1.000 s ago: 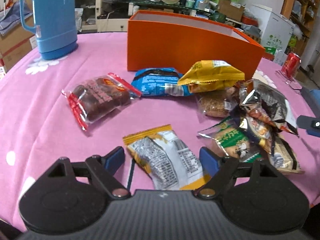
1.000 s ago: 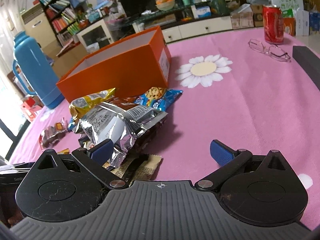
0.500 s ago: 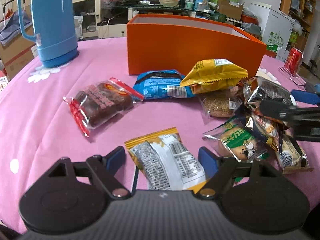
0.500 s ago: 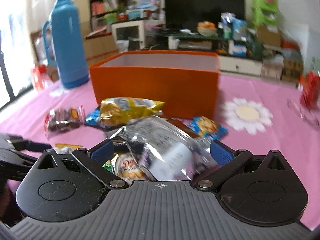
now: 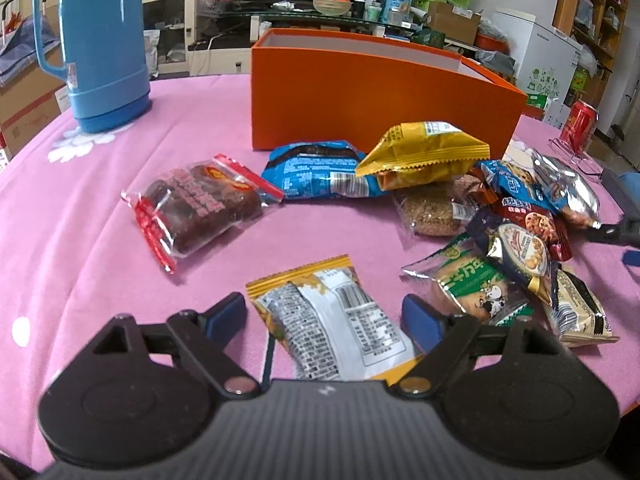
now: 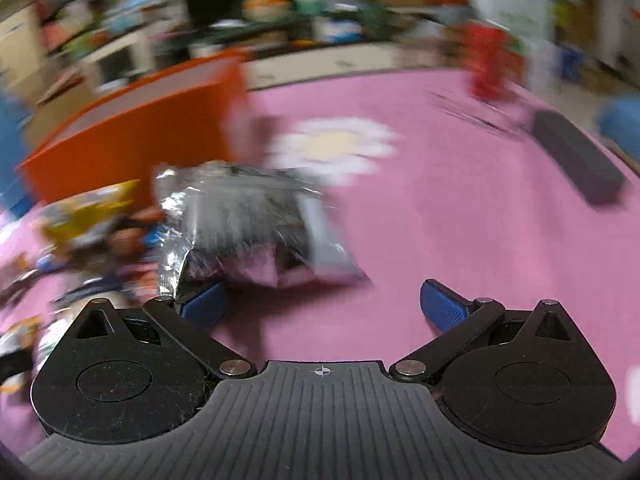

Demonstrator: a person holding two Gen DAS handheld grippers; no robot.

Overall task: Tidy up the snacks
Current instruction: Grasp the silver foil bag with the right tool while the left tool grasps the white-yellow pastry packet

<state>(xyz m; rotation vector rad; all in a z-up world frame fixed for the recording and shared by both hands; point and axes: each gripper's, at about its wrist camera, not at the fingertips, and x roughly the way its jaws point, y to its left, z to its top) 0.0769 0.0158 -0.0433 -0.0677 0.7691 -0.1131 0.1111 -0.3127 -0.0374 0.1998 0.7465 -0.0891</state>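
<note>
Covering table: pink floral cloth (cluttered room).

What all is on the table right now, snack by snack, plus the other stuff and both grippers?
orange box: 1, orange, open top, far centre.
blue flask: 1, far left.
red-edged cake pack: 1, clear, alone at left.
blue packet: 1, before the box.
yellow bag: 1, resting on the blue packet.
orange-trimmed packet: 1, nearest, between the left fingers.
silver bag: 1, right end of the heap.
heaped small packets: several, mixed colours, right.
red can: 1, far right.
glasses: 1 pair, beside the can.
tablecloth: pink, white flowers.
left gripper: open, has just been opening.
right gripper: open, blurred view.
</note>
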